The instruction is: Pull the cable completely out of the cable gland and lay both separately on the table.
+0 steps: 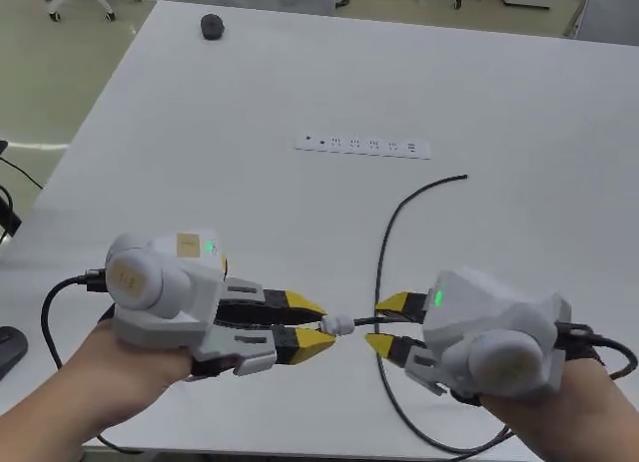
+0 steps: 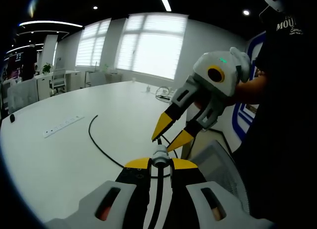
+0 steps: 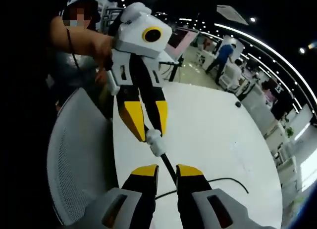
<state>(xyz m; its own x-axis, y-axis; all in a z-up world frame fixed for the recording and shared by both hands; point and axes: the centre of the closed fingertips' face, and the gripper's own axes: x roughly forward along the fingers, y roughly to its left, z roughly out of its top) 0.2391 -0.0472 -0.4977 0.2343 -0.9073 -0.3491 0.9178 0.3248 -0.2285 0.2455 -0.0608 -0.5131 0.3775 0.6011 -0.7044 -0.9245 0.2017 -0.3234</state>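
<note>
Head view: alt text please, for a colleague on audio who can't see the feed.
The left gripper is shut on the white cable gland above a white table, while the right gripper has its open jaws straddling the black cable right beside it. The cable curves away across the table, its far end near a white power strip.

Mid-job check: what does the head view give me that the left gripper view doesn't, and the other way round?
Head view: the left gripper's white body and the hand holding it, plus the black cable looping toward the table's near edge beneath the right gripper.
Left gripper view: the white mesh chair past the table edge, the bright windows and the person's dark shirt.
Both: the white cable gland clamped in the left jaws, the right jaws open around the cable beside it, and the power strip.
</note>
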